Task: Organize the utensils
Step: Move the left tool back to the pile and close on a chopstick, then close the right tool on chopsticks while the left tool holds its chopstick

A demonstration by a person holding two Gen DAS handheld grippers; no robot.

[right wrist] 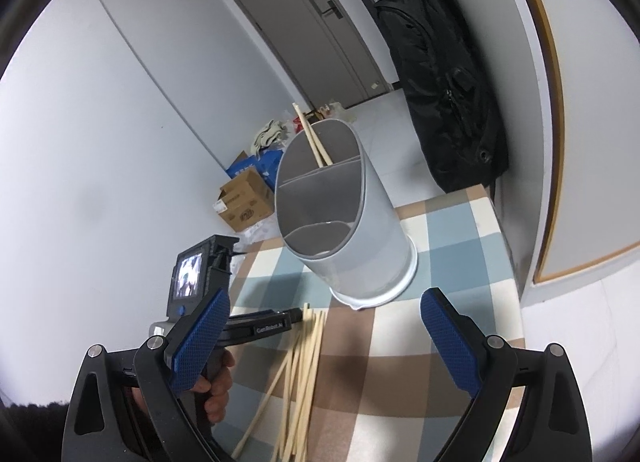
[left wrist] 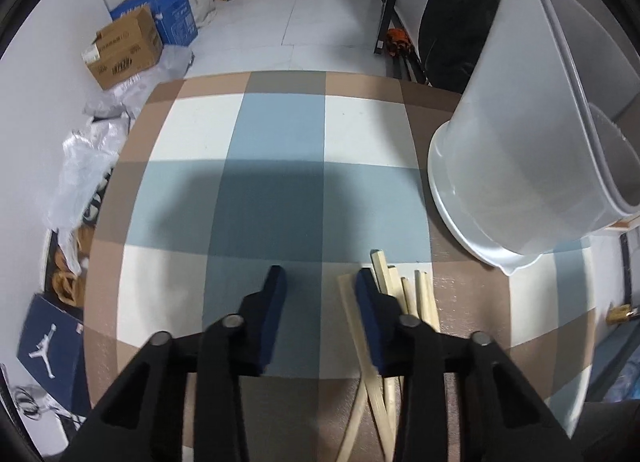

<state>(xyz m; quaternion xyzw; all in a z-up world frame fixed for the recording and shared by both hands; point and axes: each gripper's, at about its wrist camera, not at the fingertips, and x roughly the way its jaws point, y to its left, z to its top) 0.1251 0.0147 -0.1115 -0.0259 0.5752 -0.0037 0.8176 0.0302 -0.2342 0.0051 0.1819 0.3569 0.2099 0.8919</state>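
The left gripper (left wrist: 320, 282) stands part open over bare checked cloth (left wrist: 280, 134), gripping nothing; its right finger hides part of the loose chopsticks (left wrist: 420, 294), too overlapped to count. 2 chopsticks (right wrist: 316, 146) stand in 1 divided holder (right wrist: 344, 230). The right gripper (right wrist: 324, 326) gapes empty.

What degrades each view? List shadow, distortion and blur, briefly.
Left wrist view: a broad dark shadow lies on the checked cloth ahead of the claw; the table edges bow outward. Right wrist view: the door frame curves, the corners go black, the utensil holder looks sharp.
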